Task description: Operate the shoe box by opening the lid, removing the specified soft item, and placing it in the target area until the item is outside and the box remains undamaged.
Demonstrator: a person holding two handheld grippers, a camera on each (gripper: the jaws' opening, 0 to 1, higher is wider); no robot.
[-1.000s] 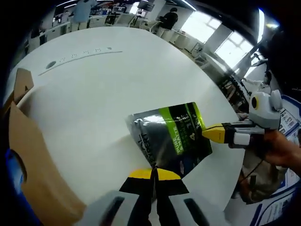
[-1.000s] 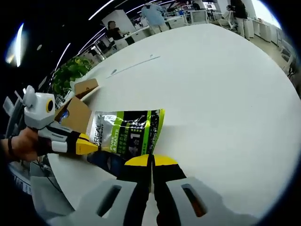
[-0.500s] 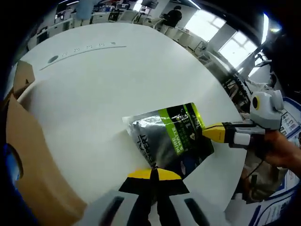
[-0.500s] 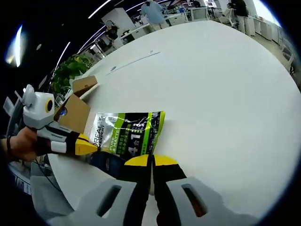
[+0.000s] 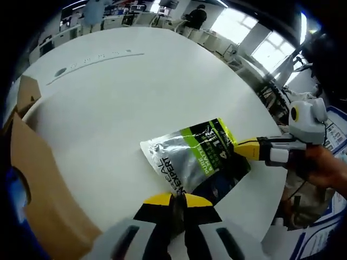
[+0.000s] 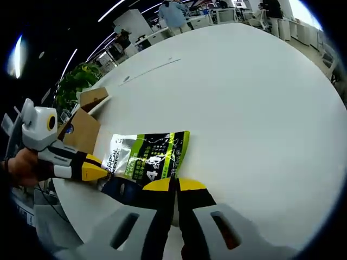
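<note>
Left gripper (image 5: 174, 199): rises from the bottom centre of the left gripper view, yellow-tipped jaws clenched on the near edge of the pouch (image 5: 192, 160); seen at lower left of the right gripper view (image 6: 93, 171), a hand (image 6: 21, 165) behind it.
Right gripper (image 6: 174, 185): bottom centre of the right gripper view, jaws clenched on the pouch's (image 6: 146, 157) near edge; enters the left gripper view from the right (image 5: 245, 148), pinching a corner.
Pouch: silver, green and black, out of the box, lying on the white desk (image 5: 108, 103), held between both grippers.
Writing: "EXPERT" along the silver side; large "4" and "1" on the green band.
Box (image 5: 38, 189): brown cardboard, open, at the left edge of the left gripper view; also at left in the right gripper view (image 6: 81, 125).
</note>
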